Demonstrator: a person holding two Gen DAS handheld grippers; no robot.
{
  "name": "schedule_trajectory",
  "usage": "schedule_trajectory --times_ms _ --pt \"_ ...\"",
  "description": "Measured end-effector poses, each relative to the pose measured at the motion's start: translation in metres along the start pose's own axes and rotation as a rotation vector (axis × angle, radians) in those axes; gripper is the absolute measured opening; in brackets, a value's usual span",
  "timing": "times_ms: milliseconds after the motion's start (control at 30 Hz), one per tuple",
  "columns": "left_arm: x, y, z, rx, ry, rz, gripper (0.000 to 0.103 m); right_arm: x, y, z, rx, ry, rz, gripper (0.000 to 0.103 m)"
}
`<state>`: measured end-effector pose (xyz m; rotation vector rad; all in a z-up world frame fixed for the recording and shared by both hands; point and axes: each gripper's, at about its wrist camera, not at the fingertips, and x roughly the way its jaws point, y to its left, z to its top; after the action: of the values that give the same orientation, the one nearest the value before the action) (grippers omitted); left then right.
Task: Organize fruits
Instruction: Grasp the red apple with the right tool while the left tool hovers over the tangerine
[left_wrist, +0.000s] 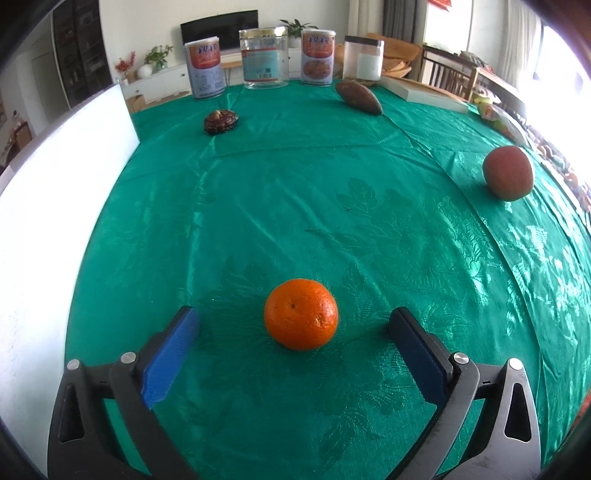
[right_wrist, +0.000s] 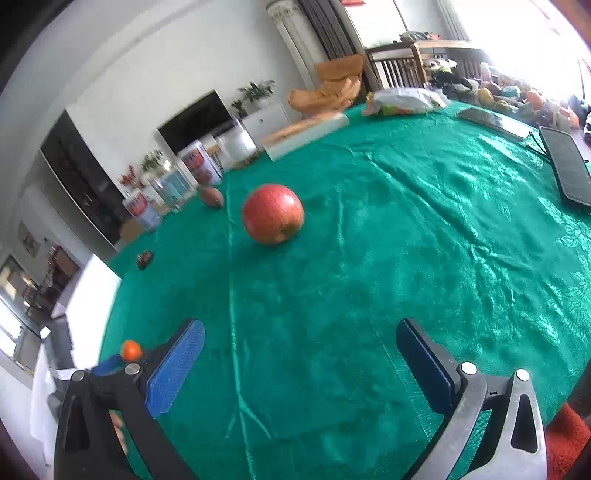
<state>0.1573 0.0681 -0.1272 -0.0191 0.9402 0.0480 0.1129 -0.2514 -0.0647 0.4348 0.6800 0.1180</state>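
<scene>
Here the left hand-held gripper stands wide around the orange; the right hand-held gripper, wide too, holds nothing. An off-center squeeze could roll it away.

A green tablecloth covers the table; two printed cans flank a clear jar (far edge); a white book lies nearby.

The left gripper has black angular arms with triangular cutouts, silver round screws and blue ribbed pads. The right gripper looks alike, though its right-side arm is bare grey metal.
</scene>
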Motion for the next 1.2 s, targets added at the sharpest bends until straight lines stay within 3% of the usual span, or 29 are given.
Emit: schedule_trajectory --times_ms 100,233,300,433,533,633,667,700,767,967,1200 --pt "0.000 0.000 0.000 0.000 0.000 -0.001 0.102 0.003 0.008 0.018 -0.065 -0.014 -0.023 0.103" --pt "0.000 0.000 0.000 0.000 0.000 -0.001 0.102 0.069 0.043 0.045 -0.321 0.182 -0.052 0.103" --pt "0.000 0.000 0.000 0.000 0.000 -0.001 0.102 0.103 0.052 0.052 -0.396 0.240 -0.062 0.103" --pt "0.000 0.000 0.000 0.000 0.000 -0.001 0.102 0.165 0.045 0.062 -0.358 0.333 -0.092 0.103" --pt "0.000 0.001 0.000 0.000 0.000 -0.001 0.102 0.191 0.037 0.068 -0.299 0.337 -0.084 0.103" --pt "0.000 0.001 0.000 -0.001 0.000 -0.002 0.102 0.195 0.031 0.076 -0.243 0.294 -0.033 0.099" --pt "0.000 0.001 0.000 -0.001 0.000 -0.002 0.102 0.194 0.028 0.079 -0.219 0.293 0.002 0.076" --pt "0.000 0.001 0.000 -0.001 0.000 -0.002 0.102 0.193 0.027 0.080 -0.207 0.300 -0.004 0.070" --pt "0.000 0.001 -0.001 -0.001 0.000 -0.002 0.102 0.186 0.027 0.077 -0.226 0.312 -0.025 0.070" --pt "0.000 0.001 0.000 -0.001 0.000 -0.002 0.102 0.145 0.021 0.048 -0.353 0.325 0.021 0.070" --pt "0.000 0.001 0.000 -0.001 0.000 -0.002 0.102 0.127 0.015 0.036 -0.354 0.307 0.013 0.070"
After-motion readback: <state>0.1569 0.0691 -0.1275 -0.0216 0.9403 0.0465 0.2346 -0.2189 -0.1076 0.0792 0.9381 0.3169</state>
